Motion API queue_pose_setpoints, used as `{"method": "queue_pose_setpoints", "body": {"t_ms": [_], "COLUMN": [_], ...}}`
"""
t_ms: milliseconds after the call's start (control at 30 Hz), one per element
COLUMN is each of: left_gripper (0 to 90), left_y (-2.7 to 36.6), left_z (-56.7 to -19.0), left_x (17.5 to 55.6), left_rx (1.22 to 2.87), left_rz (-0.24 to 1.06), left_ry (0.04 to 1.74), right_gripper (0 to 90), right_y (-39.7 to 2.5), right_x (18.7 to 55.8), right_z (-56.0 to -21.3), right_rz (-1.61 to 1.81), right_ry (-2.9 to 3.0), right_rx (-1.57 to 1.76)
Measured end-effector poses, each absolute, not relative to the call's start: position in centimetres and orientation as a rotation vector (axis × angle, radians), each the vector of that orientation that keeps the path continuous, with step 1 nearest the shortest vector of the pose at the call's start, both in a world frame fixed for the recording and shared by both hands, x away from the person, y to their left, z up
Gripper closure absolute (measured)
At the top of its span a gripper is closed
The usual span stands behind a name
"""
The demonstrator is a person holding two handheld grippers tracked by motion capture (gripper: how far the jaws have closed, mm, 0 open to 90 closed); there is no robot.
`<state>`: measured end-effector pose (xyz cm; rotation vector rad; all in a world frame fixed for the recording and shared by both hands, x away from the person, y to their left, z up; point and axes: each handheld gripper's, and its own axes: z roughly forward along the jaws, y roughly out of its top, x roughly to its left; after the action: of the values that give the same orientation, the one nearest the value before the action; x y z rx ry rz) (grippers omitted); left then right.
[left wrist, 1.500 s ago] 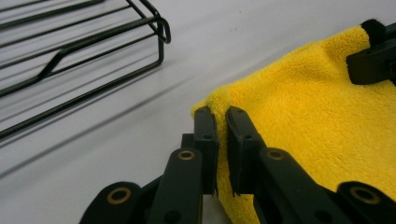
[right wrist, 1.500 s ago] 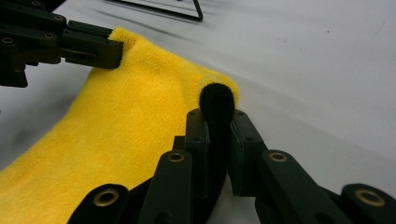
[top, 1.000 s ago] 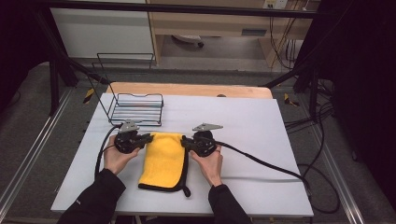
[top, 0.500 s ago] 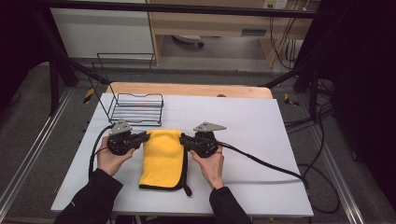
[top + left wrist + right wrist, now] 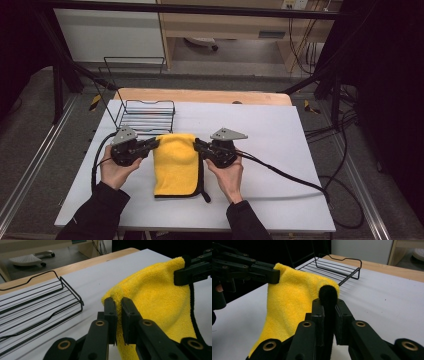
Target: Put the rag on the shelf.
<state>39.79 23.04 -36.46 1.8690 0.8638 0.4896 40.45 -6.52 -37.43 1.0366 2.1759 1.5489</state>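
On the pale grey table top (image 5: 280, 150), laid over a light wooden board (image 5: 200, 95) whose far edge shows beyond it, lies a bright yellow terry cloth with a black trimmed edge (image 5: 175, 165). It sits near the middle of the near half, its far end lifted off the surface and its near end resting flat. Just beyond its far left corner stands a low black wire rack (image 5: 145, 116) with parallel bars, on the table's far left part. Around the table the room is dim: grey floor, black frame legs, cables trailing on the right, and a pale wooden bench against the back wall.

The left gripper (image 5: 151, 144), held in the person's left hand (image 5: 116, 170), has its two black jaws pressed together on the cloth's far left corner; in the left gripper view (image 5: 117, 315) a fold of yellow pile is pinched in the narrow slit between them. The right gripper (image 5: 198, 145), held in the right hand (image 5: 227, 175), is clamped on the far right corner, and in the right gripper view (image 5: 328, 312) the black trim bulges up from between the closed jaws. The cloth's raised edge is stretched between the two grippers, sagging slightly in the middle. A black cable (image 5: 285, 175) runs from the right gripper across the table to its right edge.
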Motion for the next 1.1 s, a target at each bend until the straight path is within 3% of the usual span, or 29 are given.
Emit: {"method": "queue_pose_setpoints", "body": {"t_ms": [1100], "left_gripper": [83.7], "left_y": [24.3], "left_z": [-31.4], "left_x": [38.8], "left_rx": [1.735], "left_rz": [0.594], "left_ry": [0.805], "right_gripper": [81.1], "right_y": [-5.7], "right_x": [39.5], "right_z": [-32.0], "right_rz": [1.619], "right_ry": [2.03], "right_rx": [0.867]}}
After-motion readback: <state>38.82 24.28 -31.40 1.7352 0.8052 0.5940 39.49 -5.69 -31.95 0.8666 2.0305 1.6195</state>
